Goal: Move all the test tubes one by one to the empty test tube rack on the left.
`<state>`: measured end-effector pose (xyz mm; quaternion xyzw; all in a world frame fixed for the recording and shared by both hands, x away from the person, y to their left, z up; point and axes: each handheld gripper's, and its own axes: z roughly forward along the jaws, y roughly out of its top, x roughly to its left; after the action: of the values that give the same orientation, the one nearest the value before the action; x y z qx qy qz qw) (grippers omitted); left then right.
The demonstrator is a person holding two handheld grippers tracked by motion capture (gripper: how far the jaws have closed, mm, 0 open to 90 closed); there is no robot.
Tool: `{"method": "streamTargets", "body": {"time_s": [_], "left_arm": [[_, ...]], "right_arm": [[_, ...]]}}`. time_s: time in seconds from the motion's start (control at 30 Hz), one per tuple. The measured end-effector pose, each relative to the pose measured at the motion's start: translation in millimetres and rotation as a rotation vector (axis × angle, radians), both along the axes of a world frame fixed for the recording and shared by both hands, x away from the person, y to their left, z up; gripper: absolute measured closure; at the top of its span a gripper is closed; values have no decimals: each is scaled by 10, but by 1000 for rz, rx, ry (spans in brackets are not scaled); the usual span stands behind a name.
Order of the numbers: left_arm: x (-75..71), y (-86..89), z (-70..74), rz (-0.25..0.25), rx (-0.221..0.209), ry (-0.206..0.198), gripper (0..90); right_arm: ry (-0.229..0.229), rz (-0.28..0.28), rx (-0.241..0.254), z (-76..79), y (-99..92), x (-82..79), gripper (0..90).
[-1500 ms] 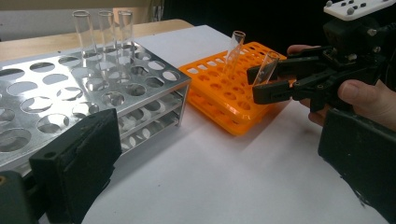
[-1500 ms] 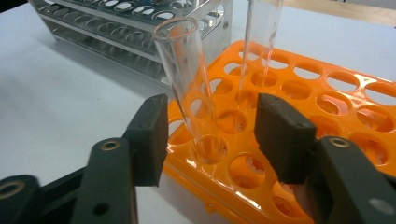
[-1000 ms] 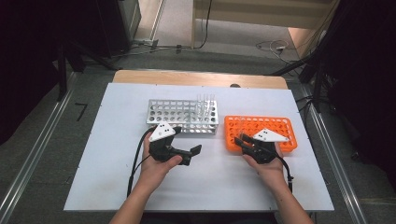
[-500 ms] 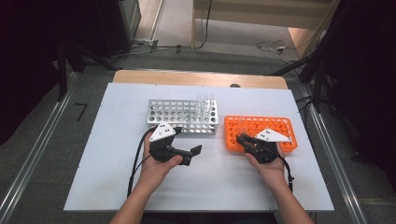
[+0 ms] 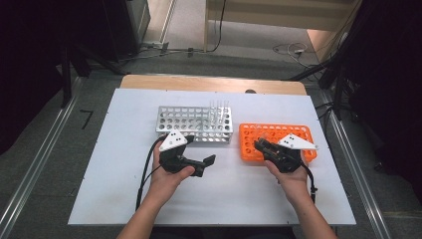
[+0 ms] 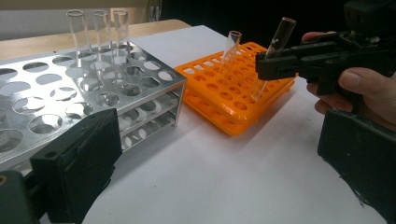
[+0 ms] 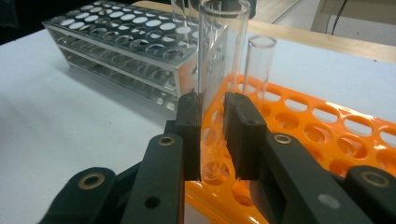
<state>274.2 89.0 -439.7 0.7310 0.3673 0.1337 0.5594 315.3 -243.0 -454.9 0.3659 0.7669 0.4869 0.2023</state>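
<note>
I am working two hand-held grippers over a white table (image 5: 124, 199). My right gripper (image 7: 212, 135) has its two black jaws clamped on a clear glass test tube (image 7: 219, 70). The tube's rounded bottom sits in a hole near the front edge of an orange rack (image 7: 355, 135), and the tube leans a little. A second test tube (image 7: 258, 65) stands in the same rack just behind it. A metal rack (image 5: 194, 123) lies just beside the orange one, to its left in the high view, with three more glass tubes (image 6: 95, 30) upright near its far corner. My left gripper (image 5: 196, 164) hovers in front of the metal rack, jaws spread apart, holding nothing.

I judge the tube light, stiff, smooth and easily cracked, so it could slip or snap. The hold belongs on the lower half of the straight wall, squeezed gently, where the jaws sit now.

Compared with a second ago, the right jaws have just been closing, with the tube between them, and now press on it. Both hands are much where they were.
</note>
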Motion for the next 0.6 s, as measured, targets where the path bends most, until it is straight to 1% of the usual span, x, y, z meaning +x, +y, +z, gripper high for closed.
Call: {"method": "streamTargets", "body": {"time_s": [0.1,0.37,0.5,0.6], "left_arm": [[-3,-5,4,-3,-1,-2,0],[-19,-22,25,-10,-3,-8,0],[-28,-31,32,-13,-9,-7,0],[-32,-41,35,-16,-10,-8,0]], "right_arm": [[-4,10,6,40,28,-28,734],[-16,62,1,96,147,-102,735],[-14,84,-1,106,214,-142,735],[-4,101,0,102,266,-167,734]]}}
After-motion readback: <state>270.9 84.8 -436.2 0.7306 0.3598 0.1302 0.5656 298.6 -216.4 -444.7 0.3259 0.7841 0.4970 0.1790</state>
